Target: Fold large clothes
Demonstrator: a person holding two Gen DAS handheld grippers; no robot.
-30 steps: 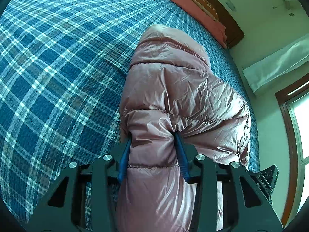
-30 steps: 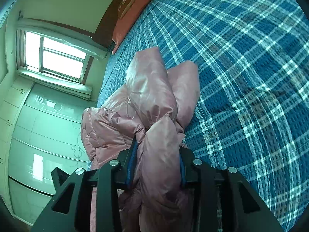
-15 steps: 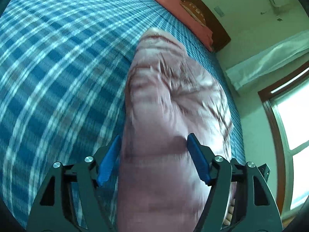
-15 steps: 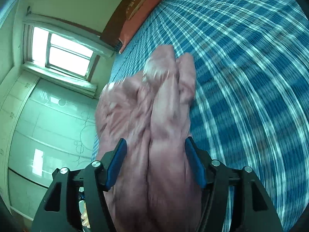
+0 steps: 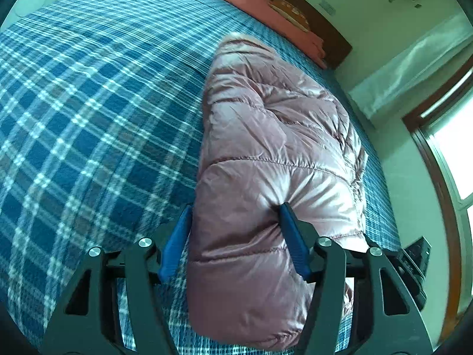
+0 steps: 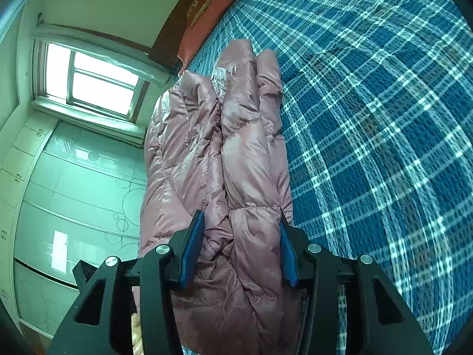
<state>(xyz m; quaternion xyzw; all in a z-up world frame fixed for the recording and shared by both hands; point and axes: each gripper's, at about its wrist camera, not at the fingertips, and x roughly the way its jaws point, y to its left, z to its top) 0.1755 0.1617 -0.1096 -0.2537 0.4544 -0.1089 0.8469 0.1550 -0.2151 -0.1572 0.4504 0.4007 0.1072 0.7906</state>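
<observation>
A blue plaid bedspread fills the left of the left wrist view, and on it, right of centre, lies the pink puffer jacket, folded into a thick bundle that runs away from the camera toward the salmon pillow at the dark headboard. The left gripper straddles the near end of that bundle; its jaws have just been closing, with the padded fabric between them. The right blue pad dents the jacket, while the left blue pad sits at the jacket's edge, and whether it presses there I cannot tell. At the far right a window frame curves along the wall. In the right wrist view, a window and pale cupboard doors take the left side. The jacket lies in the middle, its folded layers and a sleeve bunched lengthwise along the bed's edge. The right gripper has likewise just been closing, and both its blue pads touch the puffy folds caught between them. The plaid bedspread covers everything to the right.
</observation>
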